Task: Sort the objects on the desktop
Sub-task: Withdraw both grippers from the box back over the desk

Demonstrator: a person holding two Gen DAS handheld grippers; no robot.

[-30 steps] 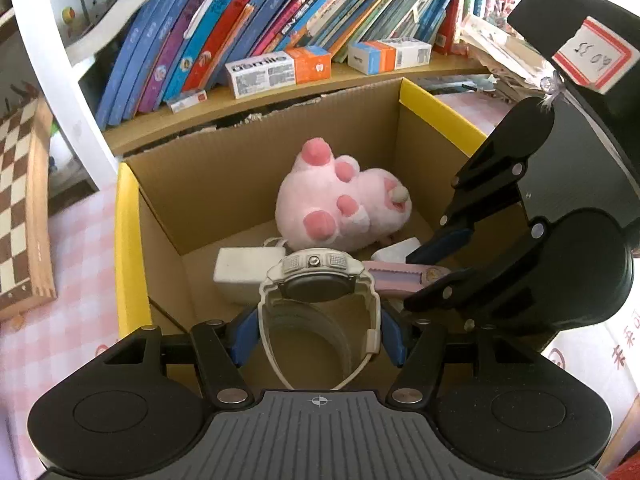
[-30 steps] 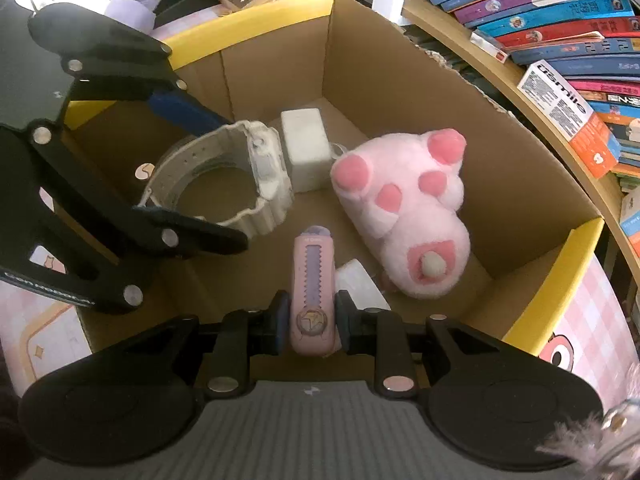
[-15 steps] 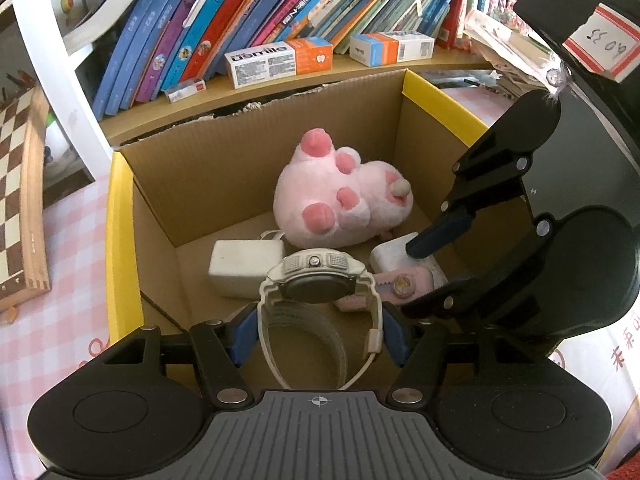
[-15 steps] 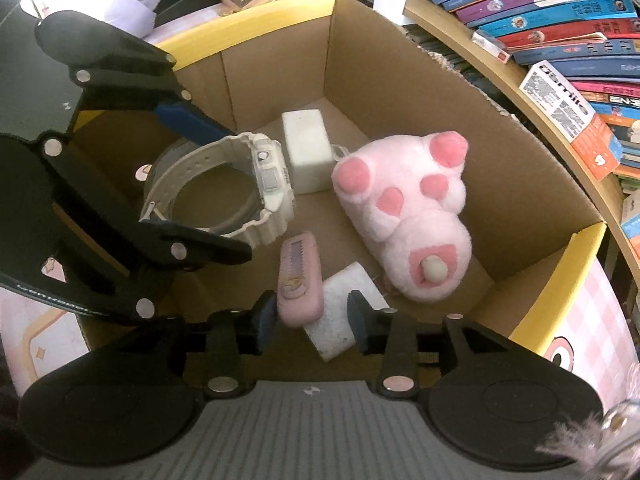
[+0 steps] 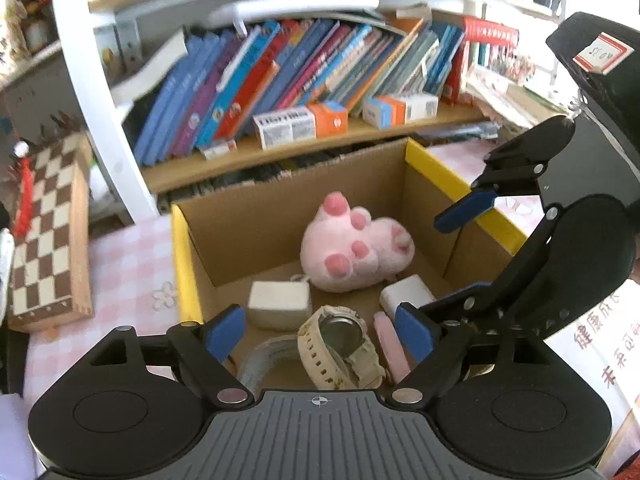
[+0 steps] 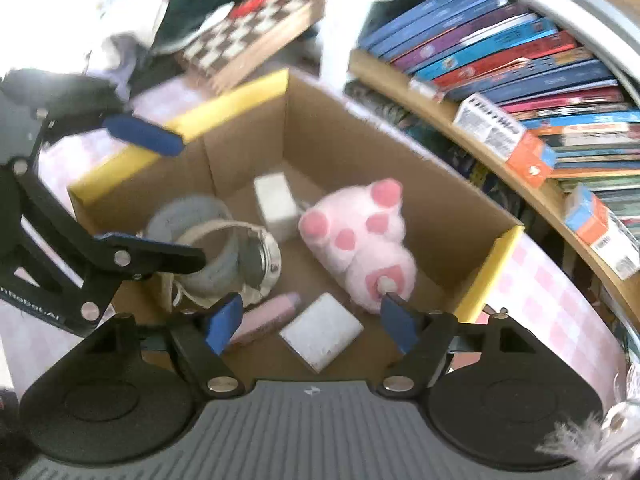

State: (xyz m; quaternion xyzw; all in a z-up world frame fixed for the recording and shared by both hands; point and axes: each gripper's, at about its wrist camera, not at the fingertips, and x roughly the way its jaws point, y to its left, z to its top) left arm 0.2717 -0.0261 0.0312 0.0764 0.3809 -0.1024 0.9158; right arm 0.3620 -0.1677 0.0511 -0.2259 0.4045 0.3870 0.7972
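Observation:
Both of my grippers hang over an open cardboard box (image 5: 182, 264) with yellow rims. The left gripper (image 5: 320, 334) has its jaws opening, and no pad touches anything. Below it a cream wristwatch (image 5: 340, 344) lies on the box floor, leaning on a grey tape roll (image 5: 260, 360). The right gripper (image 6: 310, 322) is opening too and grips nothing. A pink bar-shaped item (image 6: 272, 316) rests on the floor under it, beside a flat white square (image 6: 322, 330). In the right wrist view the watch (image 6: 256, 264) sits below the left gripper (image 6: 188, 204). The right gripper (image 5: 434, 266) shows at the right of the left wrist view.
A pink plush paw (image 5: 352, 248) and a white charger block (image 5: 278, 306) lie further back in the box. Behind it is a shelf of books (image 5: 280, 80) and small cartons (image 5: 300, 126). A chessboard (image 5: 48, 232) rests on the pink checked cloth (image 5: 128, 264) to the left.
The left gripper let go of the watch, which now lies on the tape roll. The right gripper let go of the pink item. Both grippers opened wide and rose.

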